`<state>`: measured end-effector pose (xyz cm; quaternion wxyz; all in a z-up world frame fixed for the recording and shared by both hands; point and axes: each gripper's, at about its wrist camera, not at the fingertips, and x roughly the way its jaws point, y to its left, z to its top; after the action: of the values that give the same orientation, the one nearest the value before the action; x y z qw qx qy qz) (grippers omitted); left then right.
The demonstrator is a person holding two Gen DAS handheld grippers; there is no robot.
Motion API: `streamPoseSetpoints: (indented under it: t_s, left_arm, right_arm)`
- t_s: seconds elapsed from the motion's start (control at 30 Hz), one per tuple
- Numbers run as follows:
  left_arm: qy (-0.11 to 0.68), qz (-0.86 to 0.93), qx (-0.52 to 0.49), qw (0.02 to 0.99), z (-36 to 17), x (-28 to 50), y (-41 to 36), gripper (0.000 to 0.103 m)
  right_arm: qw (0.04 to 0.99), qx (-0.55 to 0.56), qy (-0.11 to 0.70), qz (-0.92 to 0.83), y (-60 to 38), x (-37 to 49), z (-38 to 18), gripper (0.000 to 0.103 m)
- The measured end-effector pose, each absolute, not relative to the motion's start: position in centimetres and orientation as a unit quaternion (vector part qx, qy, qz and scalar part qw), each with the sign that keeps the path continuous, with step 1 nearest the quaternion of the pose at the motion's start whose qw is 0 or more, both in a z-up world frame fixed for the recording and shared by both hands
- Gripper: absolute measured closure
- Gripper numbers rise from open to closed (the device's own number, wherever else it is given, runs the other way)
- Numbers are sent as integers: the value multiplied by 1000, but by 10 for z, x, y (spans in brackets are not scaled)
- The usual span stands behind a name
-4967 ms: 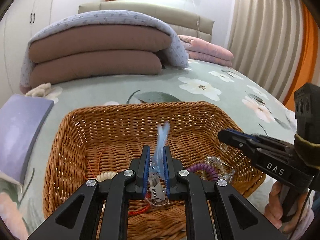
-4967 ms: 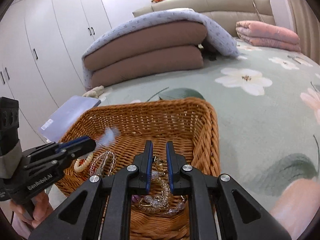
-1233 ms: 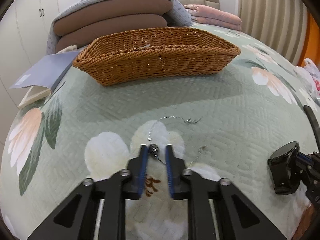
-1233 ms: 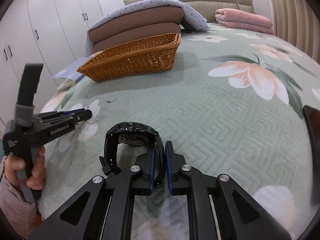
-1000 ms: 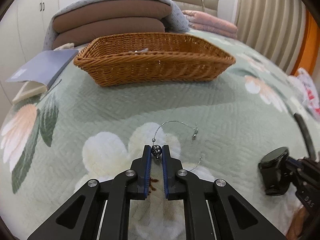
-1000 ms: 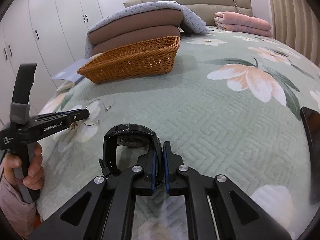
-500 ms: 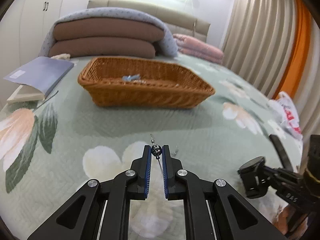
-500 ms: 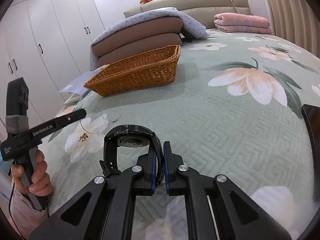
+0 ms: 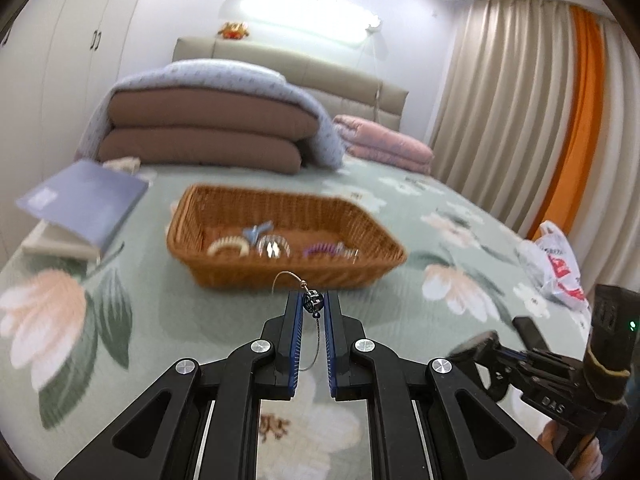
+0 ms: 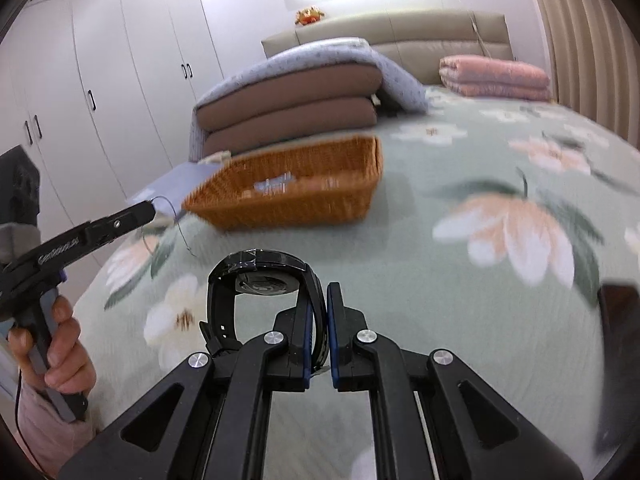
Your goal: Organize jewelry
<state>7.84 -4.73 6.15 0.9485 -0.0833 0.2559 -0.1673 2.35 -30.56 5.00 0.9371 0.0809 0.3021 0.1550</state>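
Note:
My left gripper [image 9: 312, 303] is shut on a thin silver necklace [image 9: 313, 303] by its dark bead; the chain loops up above the tips and hangs down between the fingers. My right gripper [image 10: 319, 300] is shut on the strap of a black watch [image 10: 260, 276], lifted off the bed. A brown wicker basket [image 9: 224, 276] lies ahead on the green floral bedspread [image 9: 460, 320] with several pieces of jewelry inside. In the right wrist view the left gripper [image 10: 150, 210] hangs at the left with the chain [image 10: 176, 220] dangling, short of the basket [image 10: 292, 208].
A blue book [image 9: 86, 200] lies left of the basket. Folded brown and blue quilts [image 9: 208, 136] and pink bedding [image 9: 384, 148] sit behind it. A white plastic bag [image 9: 554, 256] lies at the right edge by the curtains. A dark flat object [image 10: 618, 316] lies at my right.
Both grippers rose off the bedspread with necklace and watch. The left one tilted up, so the basket's inside now shows. The necklace has left the bed and hangs free.

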Motion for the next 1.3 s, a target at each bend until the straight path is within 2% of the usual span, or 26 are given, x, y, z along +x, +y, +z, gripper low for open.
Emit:
streamPoseSetpoints:
  t_s: [0.27,0.47,0.63,0.83,0.93,1.0,1.03,1.07,1.1,1.13,1.3]
  left_arm:
    - [226,-175,-75,955,96,108,-49,93]
    - [227,-165,-82,956,106,164,-50,93]
    - [243,-155,-91,953,90,223,-49,93]
    - [291,-140,-99,941,44,265,-42,93]
    - [312,-134,-103,935,33,271,-40,92]
    - [314,-129,-102,935,32,270,-41,91]
    - [315,-124,-96,936,32,269,-41,89]
    - [317,-122,-94,936,32,268,-42,76]
    - [316,-121,-96,936,32,265,-41,59]
    - [308,-122,-101,938,33,260,-38,55]
    - [275,-124,-118,946,52,225,-31,54]
  right_arm:
    - [955,72,250,146,-287,89,106,94]
    - [963,68,229,124,-269,160,116,94]
    - [956,67,263,110,-257,227,93,94]
    - [935,86,329,104,-261,264,45,94]
    - [920,114,358,112,-270,273,31,90]
    - [922,121,351,107,-274,269,33,81]
    - [926,129,339,108,-278,264,36,76]
    - [927,136,330,115,-281,260,39,64]
    - [931,141,316,120,-285,254,45,64]
    - [935,141,302,120,-286,247,50,64]
    - [950,108,264,127,-279,202,77,64]
